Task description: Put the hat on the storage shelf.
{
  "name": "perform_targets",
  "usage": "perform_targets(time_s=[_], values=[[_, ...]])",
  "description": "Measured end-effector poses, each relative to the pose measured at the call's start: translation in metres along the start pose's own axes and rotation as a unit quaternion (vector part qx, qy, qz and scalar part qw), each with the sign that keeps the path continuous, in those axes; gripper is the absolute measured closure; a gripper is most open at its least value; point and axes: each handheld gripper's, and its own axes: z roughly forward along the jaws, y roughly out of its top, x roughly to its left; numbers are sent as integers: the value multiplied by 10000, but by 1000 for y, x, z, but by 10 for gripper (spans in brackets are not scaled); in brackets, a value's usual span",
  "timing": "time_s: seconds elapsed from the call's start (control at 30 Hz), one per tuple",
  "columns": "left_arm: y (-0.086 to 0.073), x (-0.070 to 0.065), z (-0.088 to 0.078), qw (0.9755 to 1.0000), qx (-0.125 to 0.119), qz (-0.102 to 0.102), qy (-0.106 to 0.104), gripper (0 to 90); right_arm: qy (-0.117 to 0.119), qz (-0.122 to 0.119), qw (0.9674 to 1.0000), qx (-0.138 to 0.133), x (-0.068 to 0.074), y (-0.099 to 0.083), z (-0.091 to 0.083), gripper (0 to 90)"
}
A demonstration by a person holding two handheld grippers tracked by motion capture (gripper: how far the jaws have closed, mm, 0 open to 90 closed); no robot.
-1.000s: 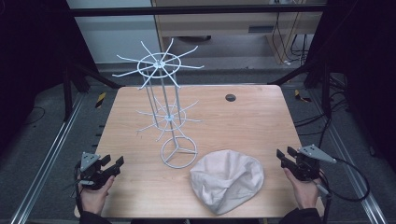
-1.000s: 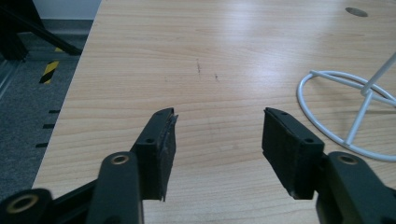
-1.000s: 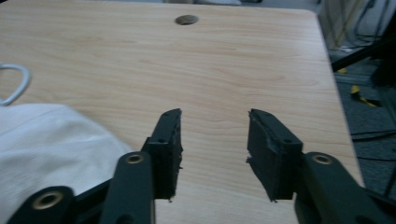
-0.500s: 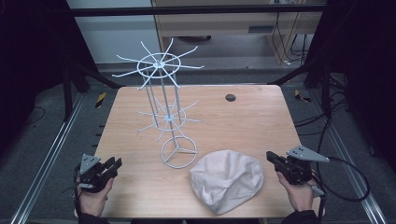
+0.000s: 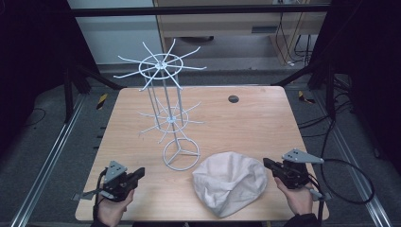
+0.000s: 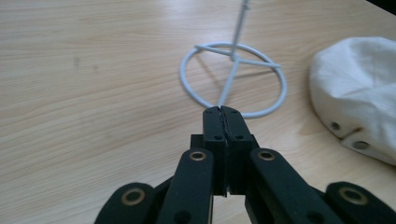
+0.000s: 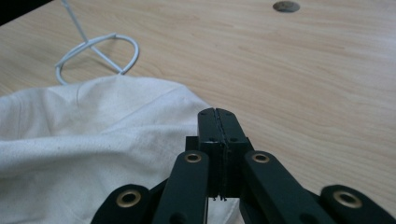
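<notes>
Toward the lower middle of the high view, a pale cloth hat lies crumpled on the wooden table, just right of the ring base of a white wire stand whose hooked arms fan out at two levels toward the upper left of the frame. The right gripper sits at the lower right, its tip just beside the hat's edge; in the right gripper view its jaws are pressed together with nothing between them, and the fabric spreads across the lower left of that frame. The left gripper rests at the lower left, well apart from the hat, jaws likewise together and empty, pointing at the stand's base ring in its own view. A small dark disc sits near the table's far edge.

As I read it, the hat is meant for one of those wire arms, and the reach for it has barely begun. The trouble I'd watch for: with the jaws closed, pushing on would only shove the soft cloth along the table, perhaps against the base ring. A pinch on a single loose fold could let the hat sag and snag on the lower arms, and the light stand looks easy to tip if bumped.
</notes>
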Motion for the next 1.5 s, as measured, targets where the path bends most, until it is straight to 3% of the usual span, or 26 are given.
perform_targets(time_s=[0.37,0.43,0.6,0.67,0.93,1.2,1.5], values=[[2,-41,14,9977,193,450,-477,899,88,-33,9996,268,4,-11,8,900],[1,-53,21,9959,287,620,-587,899,104,-58,9994,311,5,-13,8,900],[0,-70,30,9932,427,789,-749,899,101,-58,9992,376,6,-17,9,900],[-1,-81,36,9908,488,911,-872,899,112,-52,9991,396,6,-18,10,900],[-6,-109,53,9851,674,1155,-1077,899,175,-109,9985,497,9,-21,14,900],[-7,-131,68,9813,716,1335,-1189,899,170,-122,9984,527,10,-21,18,900],[-3,-142,81,9819,601,1324,-1214,899,124,-75,9987,499,6,-21,19,900]])
